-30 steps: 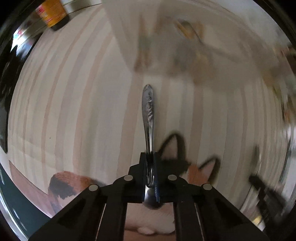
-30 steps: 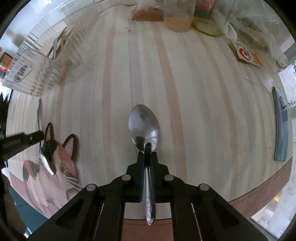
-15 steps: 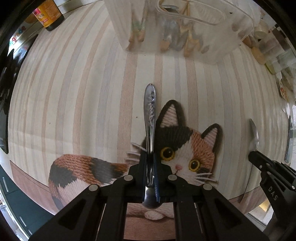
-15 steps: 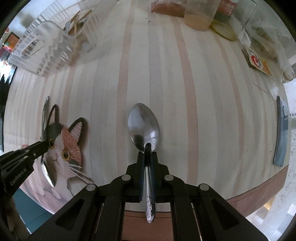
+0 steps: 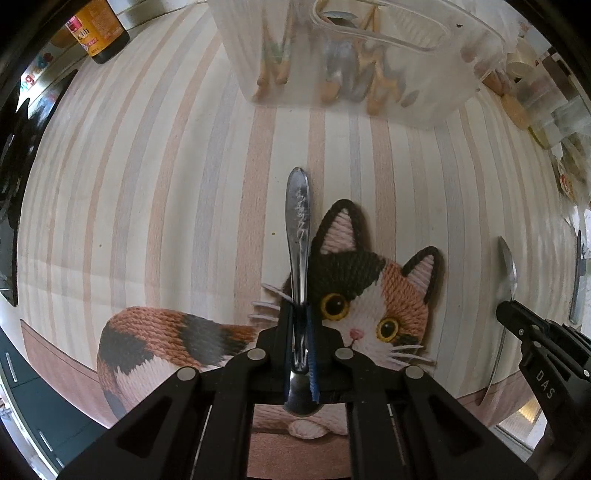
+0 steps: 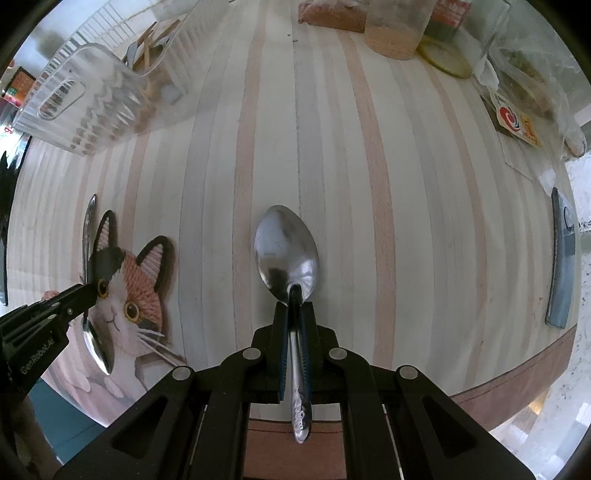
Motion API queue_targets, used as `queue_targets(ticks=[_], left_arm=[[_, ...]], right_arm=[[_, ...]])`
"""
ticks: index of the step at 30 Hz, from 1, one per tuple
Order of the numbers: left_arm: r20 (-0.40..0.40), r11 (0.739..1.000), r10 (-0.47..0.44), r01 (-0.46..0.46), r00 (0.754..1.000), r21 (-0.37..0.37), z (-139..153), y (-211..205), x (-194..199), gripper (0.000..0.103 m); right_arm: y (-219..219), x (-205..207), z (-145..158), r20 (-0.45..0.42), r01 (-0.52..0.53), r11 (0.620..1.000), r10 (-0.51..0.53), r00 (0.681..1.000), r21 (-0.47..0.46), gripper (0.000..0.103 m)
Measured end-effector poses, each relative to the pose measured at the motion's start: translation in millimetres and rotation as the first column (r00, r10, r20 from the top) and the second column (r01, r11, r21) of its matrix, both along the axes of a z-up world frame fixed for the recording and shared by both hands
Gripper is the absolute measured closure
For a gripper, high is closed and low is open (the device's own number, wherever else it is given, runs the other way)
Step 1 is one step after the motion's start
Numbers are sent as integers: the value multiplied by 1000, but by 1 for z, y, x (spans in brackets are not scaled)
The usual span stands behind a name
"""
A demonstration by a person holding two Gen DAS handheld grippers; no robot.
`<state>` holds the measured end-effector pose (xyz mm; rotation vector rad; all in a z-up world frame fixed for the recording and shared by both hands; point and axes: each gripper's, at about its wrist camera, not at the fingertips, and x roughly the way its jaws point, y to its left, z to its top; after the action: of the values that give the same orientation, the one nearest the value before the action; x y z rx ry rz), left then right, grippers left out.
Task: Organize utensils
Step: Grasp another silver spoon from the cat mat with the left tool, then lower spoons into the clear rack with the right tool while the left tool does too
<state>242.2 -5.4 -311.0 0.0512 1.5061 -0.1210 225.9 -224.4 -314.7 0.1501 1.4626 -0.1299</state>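
Note:
My left gripper (image 5: 299, 314) is shut on a steel spoon (image 5: 298, 218), gripped near the bowl, its engraved handle pointing forward above the striped table. My right gripper (image 6: 294, 306) is shut on a second steel spoon (image 6: 286, 247), bowl forward, handle trailing back between the fingers. A clear plastic utensil basket (image 5: 354, 70) with several wooden and metal utensils stands ahead of the left gripper; it also shows in the right wrist view (image 6: 92, 96) at far left. Each gripper shows in the other's view, the right one (image 5: 535, 332) and the left one (image 6: 48, 314).
A cat-shaped mat (image 5: 362, 295) lies on the striped table near its front edge. A dark sauce bottle (image 5: 98, 31) stands far left. Jars and packets (image 6: 395, 29) line the back right. A grey flat object (image 6: 561, 258) lies at the right edge.
The left gripper with its spoon has swung back over the cat mat, and the basket now sits closer ahead. The right gripper has shifted slightly forward with its spoon.

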Motion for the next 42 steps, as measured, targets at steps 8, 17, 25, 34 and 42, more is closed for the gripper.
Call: queue_targets(ticks=[8,17,25,34,42], left_arm=[[96,999,-16,11,995,51,28,6,-12,99],[231,997,62,-73,971,38,101,45,-21,99],[378,994,103,-106,920,-15,173,56,-4,99],[444,994,95,-63,891,-87,217,40,41,99],[336,981,103,-39,936,-191,206,28,115,99]], right_arm=[[-4,-12,8,56,42,999,-44,997,24,97],[7,-7,66,194,-28,998,17,981,54,97],[29,3,120,318,-94,992,62,946,88,101],[45,38,165,403,-117,981,46,914,154,101],[41,103,175,395,-76,958,-41,918,276,101]])
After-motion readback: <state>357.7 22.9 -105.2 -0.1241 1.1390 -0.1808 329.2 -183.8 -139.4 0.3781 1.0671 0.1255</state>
